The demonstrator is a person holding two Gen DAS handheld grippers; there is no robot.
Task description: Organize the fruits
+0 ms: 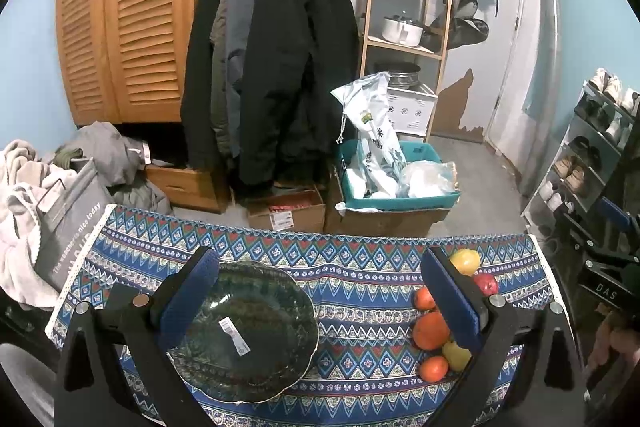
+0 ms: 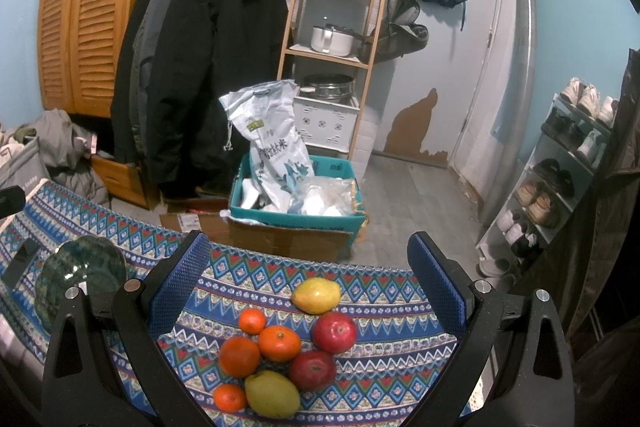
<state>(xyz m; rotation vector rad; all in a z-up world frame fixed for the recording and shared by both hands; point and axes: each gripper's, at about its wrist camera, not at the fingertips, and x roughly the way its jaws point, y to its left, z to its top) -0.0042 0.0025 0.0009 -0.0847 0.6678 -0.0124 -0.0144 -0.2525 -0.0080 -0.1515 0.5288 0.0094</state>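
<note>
Your work surface is a table under a blue patterned cloth (image 2: 384, 307). At lower centre of your right wrist view a cluster lies directly on it: four oranges (image 2: 279, 343), two red apples (image 2: 334, 331) and two yellow-green mangoes (image 2: 316, 295). A dark green glass plate (image 1: 248, 331) sits lower centre-left in your left view.

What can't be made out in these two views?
- Left wrist view: the fruit pile is partly hidden behind the left gripper's right finger, so no full count there.
- Right wrist view: the green plate is partly hidden by the right gripper's left finger.
- Plate sticker text: too small.
</note>
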